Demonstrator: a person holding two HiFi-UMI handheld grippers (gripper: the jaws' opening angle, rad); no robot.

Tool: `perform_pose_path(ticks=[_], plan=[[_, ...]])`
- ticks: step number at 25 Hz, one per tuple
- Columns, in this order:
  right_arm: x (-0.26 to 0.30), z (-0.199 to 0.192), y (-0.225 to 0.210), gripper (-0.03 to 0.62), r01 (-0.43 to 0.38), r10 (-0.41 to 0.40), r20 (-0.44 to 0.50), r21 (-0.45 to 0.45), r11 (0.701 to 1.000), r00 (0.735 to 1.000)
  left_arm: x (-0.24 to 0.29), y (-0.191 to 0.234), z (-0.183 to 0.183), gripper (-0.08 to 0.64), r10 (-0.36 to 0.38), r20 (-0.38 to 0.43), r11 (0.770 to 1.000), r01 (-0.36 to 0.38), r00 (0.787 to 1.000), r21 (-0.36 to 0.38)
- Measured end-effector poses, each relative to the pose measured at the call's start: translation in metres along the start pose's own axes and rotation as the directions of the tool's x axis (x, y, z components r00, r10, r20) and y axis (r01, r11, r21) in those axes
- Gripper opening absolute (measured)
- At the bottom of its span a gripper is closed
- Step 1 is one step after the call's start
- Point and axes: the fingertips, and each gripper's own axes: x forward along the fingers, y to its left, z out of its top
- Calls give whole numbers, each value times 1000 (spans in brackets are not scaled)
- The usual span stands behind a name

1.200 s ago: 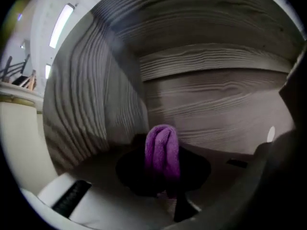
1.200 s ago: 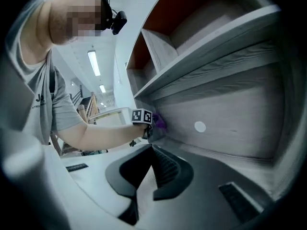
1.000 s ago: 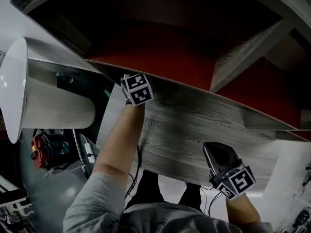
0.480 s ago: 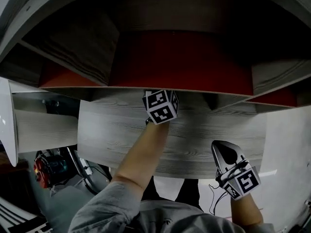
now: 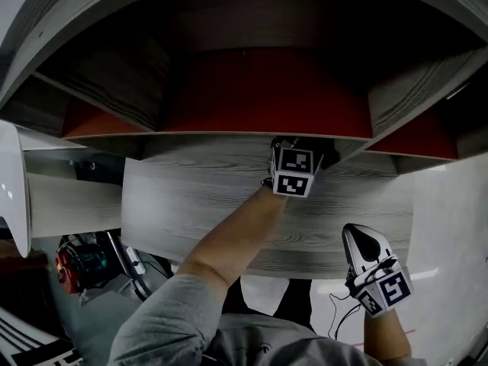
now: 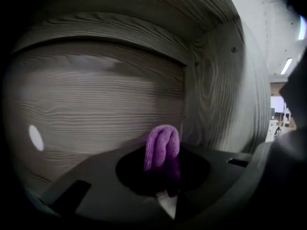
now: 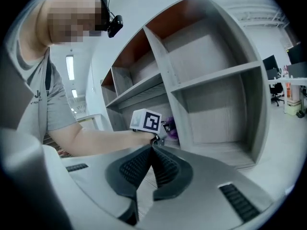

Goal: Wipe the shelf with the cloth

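A person leans toward a grey wood-grain shelf point(image 5: 229, 197) with a gripper in each hand. The left gripper point(image 6: 163, 164) reaches into one compartment, clamped on a folded purple cloth point(image 6: 162, 145) that bulges out past its tips. The cloth sits near the corner where the back panel point(image 6: 96, 109) meets an upright divider point(image 6: 216, 95); whether it touches the wood cannot be told. The right gripper point(image 7: 151, 164) hangs low and well apart from the compartment, its jaws pressed together on nothing. To wipe well, the cloth probably needs pressing flat onto the board, then sweeping along the grain in overlapping strokes and working right into that corner. The grip should be firm enough that only fabric, not the hard tips, meets the surface.
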Motion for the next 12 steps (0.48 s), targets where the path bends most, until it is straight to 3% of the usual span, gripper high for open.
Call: perform_pose_path(ticks=[3,5,8,10,12], plan=[[33,4,29,21,-61,61,-10,-28,998,998,-53,102,-29,83,143,-50,990,-143,989,3],[63,6,59,21,-115,114,-25,-44,992,993,-102,195,-56,83,288,-114,957,-287,951,27],[108,11,112,21,-204,200,-50,-73,976,978,-173,325,-78,83,489,-191,872,-470,851,140],[132,15,145,21,-254,249,-66,-85,963,966,-204,386,-79,83,579,-226,814,-542,783,207],[152,19,172,21,-296,289,-83,-96,950,954,-222,431,-84,83,637,-278,771,-601,719,213]])
